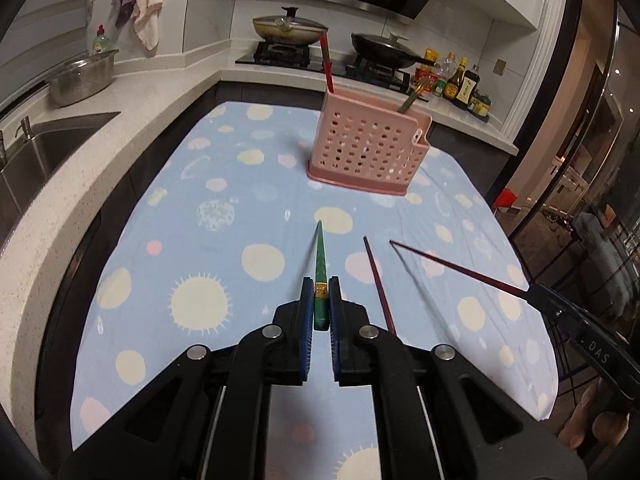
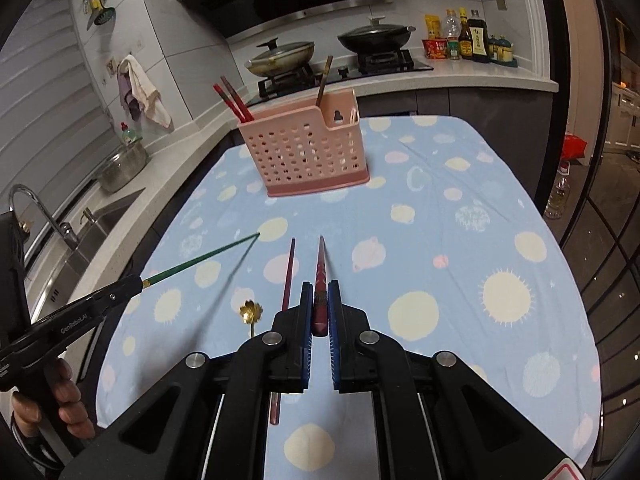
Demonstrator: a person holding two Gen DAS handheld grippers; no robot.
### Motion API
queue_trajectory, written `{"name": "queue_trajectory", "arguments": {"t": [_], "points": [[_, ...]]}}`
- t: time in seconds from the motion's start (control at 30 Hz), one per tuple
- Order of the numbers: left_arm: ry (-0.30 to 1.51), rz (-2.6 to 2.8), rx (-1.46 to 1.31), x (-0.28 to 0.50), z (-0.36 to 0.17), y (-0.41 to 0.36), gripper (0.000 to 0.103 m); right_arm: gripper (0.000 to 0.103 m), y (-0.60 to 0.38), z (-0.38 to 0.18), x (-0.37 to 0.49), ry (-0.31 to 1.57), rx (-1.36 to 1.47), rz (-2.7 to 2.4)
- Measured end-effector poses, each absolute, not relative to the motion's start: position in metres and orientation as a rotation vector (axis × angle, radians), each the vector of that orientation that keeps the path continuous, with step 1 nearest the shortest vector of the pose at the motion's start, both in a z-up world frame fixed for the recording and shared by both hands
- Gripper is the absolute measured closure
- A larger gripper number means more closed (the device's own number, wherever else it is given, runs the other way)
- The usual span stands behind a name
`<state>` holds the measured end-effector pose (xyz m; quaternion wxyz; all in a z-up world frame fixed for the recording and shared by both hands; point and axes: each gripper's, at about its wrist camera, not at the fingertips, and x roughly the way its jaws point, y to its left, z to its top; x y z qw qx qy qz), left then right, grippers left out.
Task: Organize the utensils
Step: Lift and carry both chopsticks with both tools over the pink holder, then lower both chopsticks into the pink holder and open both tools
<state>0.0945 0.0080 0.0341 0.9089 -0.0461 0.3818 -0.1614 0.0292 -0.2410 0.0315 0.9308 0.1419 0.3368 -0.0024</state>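
The pink utensil basket (image 1: 368, 148) stands at the far end of my cloth-covered table (image 1: 192, 240), well apart from both tools. My left gripper (image 1: 320, 300) pinches the green chopstick (image 1: 320, 256); my right gripper (image 2: 320, 300) pinches the dark red chopstick (image 2: 321, 268). Its mate (image 2: 287, 276) lies flat just beside. The risk I see: long sticks pivoting in such narrow grips and missing a compartment.

loose chopstick (image 2: 285, 280) partly hidden by right tool (image 2: 320, 308) (handle end), bottle labels (image 2: 476, 40) unreadable
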Motion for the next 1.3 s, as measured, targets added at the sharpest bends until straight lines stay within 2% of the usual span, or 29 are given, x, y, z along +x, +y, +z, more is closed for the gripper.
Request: {"name": "queue_trajectory", "arguments": {"t": [0.73, 1.3], "points": [[0.54, -0.386, -0.133, 0.178, 0.153, -0.015, 0.096, 0.096, -0.275, 0.134, 0.105, 0.452, 0.345, 0.054], [0.341, -0.417, -0.121, 0.269, 0.241, -0.058, 0.096, 0.096, -0.303, 0.219, 0.215, 0.246, 0.388, 0.053]]}}
